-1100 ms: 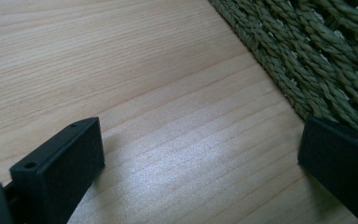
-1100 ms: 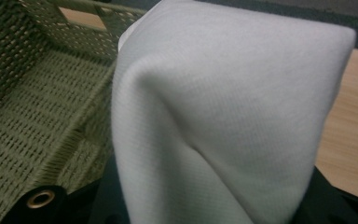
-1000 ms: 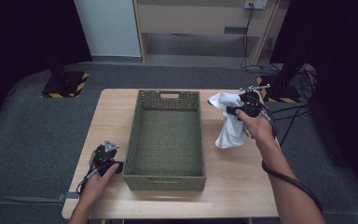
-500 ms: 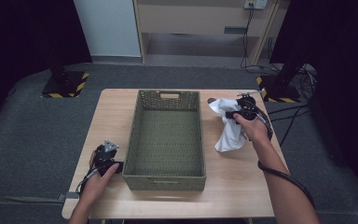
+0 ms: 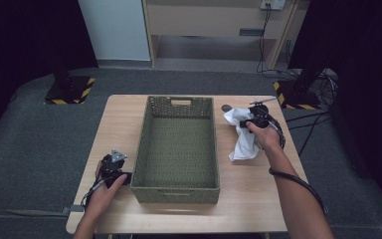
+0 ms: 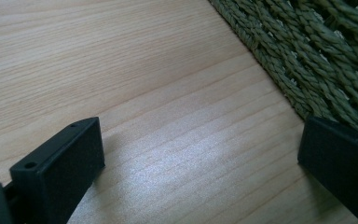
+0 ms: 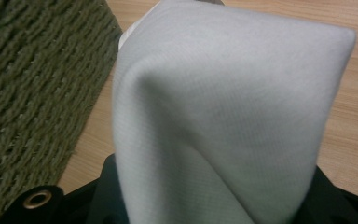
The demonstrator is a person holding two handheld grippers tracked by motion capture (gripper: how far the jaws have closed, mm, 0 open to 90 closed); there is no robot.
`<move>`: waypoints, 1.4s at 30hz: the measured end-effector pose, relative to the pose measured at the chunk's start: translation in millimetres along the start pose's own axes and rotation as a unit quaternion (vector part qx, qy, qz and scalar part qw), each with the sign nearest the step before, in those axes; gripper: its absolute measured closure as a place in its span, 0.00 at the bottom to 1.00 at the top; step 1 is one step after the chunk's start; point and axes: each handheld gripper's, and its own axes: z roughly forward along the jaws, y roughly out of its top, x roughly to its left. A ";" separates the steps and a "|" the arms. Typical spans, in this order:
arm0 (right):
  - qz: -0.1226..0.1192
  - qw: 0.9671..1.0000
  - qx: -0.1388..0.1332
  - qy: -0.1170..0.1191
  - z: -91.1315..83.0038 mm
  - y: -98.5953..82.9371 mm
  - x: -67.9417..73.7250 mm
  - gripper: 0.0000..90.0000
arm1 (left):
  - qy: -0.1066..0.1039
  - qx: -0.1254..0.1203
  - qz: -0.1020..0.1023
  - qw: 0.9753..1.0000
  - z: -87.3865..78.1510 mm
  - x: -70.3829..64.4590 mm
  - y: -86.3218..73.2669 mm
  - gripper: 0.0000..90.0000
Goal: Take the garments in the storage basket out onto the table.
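right gripper (image 5: 251,121) clamped on white cloth (image 5: 242,139), near table's (image 5: 258,204) right edge.
left gripper (image 5: 113,167) jaws wide apart, empty, beside green basket (image 5: 177,186) at front-left corner.

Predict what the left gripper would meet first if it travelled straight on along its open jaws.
Probably bare wooden table; the left gripper tilts down toward it, and the woven basket lies off beside one jaw, though depth is uncertain.
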 end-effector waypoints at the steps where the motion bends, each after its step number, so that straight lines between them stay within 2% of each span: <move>1: -0.001 1.000 0.002 -0.001 2.0 -0.5 -0.4 0.64 | 0.000 0.000 0.000 1.000 0.0 0.0 0.0 0.00; 6: -0.005 1.000 0.011 -0.004 9.2 -3.0 1.6 0.64 | 0.000 0.000 0.000 1.000 0.0 0.0 0.0 0.00; 11: -0.023 0.999 0.022 -0.003 19.0 -4.6 5.6 0.62 | 0.000 0.000 0.000 1.000 0.0 0.0 0.0 0.00; 14: -0.025 0.999 0.028 -0.005 23.3 -6.5 5.6 0.61 | 0.000 0.000 0.000 1.000 0.0 0.0 0.0 0.00; 19: -0.018 0.999 0.035 -0.005 32.7 -12.9 4.0 0.56 | 0.000 0.000 0.000 1.000 0.0 0.1 0.0 0.00; 23: -0.016 0.999 0.036 -0.006 34.2 -13.7 4.0 0.44 | -0.001 0.000 0.001 1.000 -0.1 0.2 -0.1 0.00; 27: -0.007 0.999 0.035 -0.002 33.5 -11.7 3.0 0.31 | -0.001 0.000 0.001 1.000 -0.1 0.2 -0.1 0.00; 30: -0.009 0.999 0.031 0.001 31.9 -10.7 3.1 0.27 | -0.001 0.000 0.001 1.000 -0.1 0.3 -0.1 0.00; 31: -0.008 1.000 0.025 0.000 30.2 -10.1 2.7 0.18 | -0.001 0.000 0.001 1.000 -0.1 0.3 -0.1 0.00; 34: -0.010 1.000 0.022 0.003 26.0 -9.0 1.5 0.10 | -0.001 0.000 0.002 1.000 -0.1 0.3 -0.1 0.00; 36: -0.012 1.000 0.012 -0.002 21.0 -7.5 0.2 0.10 | -0.001 0.000 0.002 1.000 -0.2 0.3 -0.1 0.00; 40: -0.004 1.000 0.009 -0.003 11.8 -4.4 -2.6 0.09 | -0.001 0.000 0.002 1.000 -0.2 0.3 -0.1 0.00; 42: -0.006 1.000 0.004 0.002 -1.6 -1.6 -4.1 0.05 | -0.002 0.000 0.002 1.000 -0.2 0.4 -0.1 0.00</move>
